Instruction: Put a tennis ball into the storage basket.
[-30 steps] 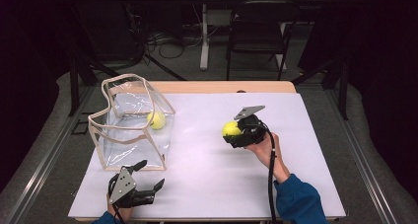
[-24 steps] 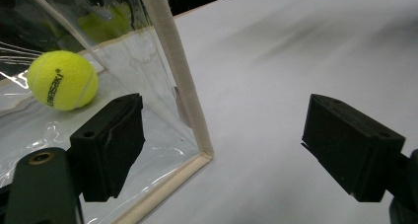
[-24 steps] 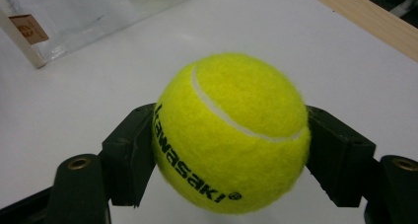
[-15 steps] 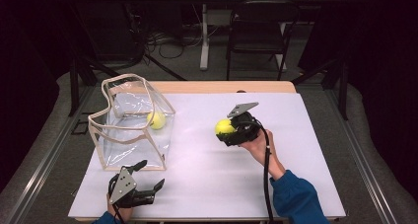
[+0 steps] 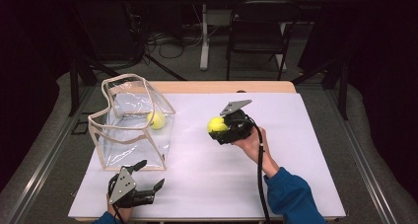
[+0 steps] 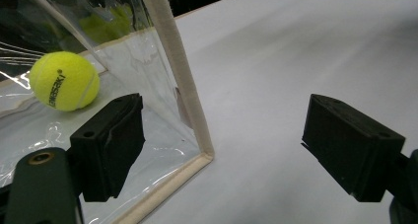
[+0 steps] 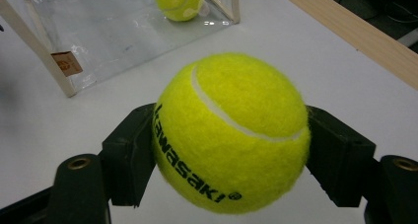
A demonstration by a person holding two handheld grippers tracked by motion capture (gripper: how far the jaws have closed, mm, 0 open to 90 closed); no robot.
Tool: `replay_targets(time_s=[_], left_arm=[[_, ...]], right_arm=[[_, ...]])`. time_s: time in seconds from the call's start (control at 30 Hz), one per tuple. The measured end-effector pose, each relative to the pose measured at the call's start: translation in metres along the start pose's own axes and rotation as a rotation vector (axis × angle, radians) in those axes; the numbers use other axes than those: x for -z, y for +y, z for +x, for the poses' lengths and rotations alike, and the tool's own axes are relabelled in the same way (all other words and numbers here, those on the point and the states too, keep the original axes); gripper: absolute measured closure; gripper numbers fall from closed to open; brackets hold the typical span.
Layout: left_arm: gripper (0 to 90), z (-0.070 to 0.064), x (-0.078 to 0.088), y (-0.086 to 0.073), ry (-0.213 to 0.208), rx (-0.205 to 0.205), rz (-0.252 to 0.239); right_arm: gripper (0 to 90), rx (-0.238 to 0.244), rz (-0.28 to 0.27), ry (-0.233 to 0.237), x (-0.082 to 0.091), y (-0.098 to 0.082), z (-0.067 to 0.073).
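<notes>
Tennis ball [image 7: 229, 132] is pinched tight between the right gripper [image 5: 227, 128] jaws, held above the table with the forearm angled inward. Left gripper [image 5: 139, 183] is rested low, jaws spread wide beside the clear bag [image 5: 129, 123].

High view: fixed above the near edge, looking forward and down over the whole counter [image 5: 296, 184]. Left gripper view: low, close beside the clear bag [image 6: 172, 76]. Right gripper view: close over the counter, facing that bag. All three share the bag.

tennis balls [image 5: 217, 124]: 2 | clear bag [image 5: 129, 135]: 1 | grippers [image 5: 223, 130]: 2
</notes>
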State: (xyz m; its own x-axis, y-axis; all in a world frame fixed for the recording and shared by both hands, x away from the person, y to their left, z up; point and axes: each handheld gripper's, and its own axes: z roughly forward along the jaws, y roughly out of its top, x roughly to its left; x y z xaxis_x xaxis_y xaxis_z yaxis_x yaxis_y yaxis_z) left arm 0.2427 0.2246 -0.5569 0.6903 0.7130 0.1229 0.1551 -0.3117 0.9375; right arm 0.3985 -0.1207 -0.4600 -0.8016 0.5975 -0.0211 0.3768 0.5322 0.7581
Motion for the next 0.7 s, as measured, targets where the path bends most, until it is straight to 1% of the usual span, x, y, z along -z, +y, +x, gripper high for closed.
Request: replay_targets(time_s=[0.23,0.43,0.7], left_arm=[[15.9,0.0,0.0,0.0,-0.003,0.002,-0.003],[15.9,0.0,0.0,0.0,-0.002,0.003,-0.004],[15.9,0.0,0.001,0.0,-0.002,0.004,-0.006]], right_arm=[[26.5,0.01,-0.011,0.014,-0.006,0.006,0.003],[26.5,0.016,-0.008,0.026,-0.011,0.012,0.006],[26.5,0.028,-0.013,0.032,-0.014,0.02,0.011]])
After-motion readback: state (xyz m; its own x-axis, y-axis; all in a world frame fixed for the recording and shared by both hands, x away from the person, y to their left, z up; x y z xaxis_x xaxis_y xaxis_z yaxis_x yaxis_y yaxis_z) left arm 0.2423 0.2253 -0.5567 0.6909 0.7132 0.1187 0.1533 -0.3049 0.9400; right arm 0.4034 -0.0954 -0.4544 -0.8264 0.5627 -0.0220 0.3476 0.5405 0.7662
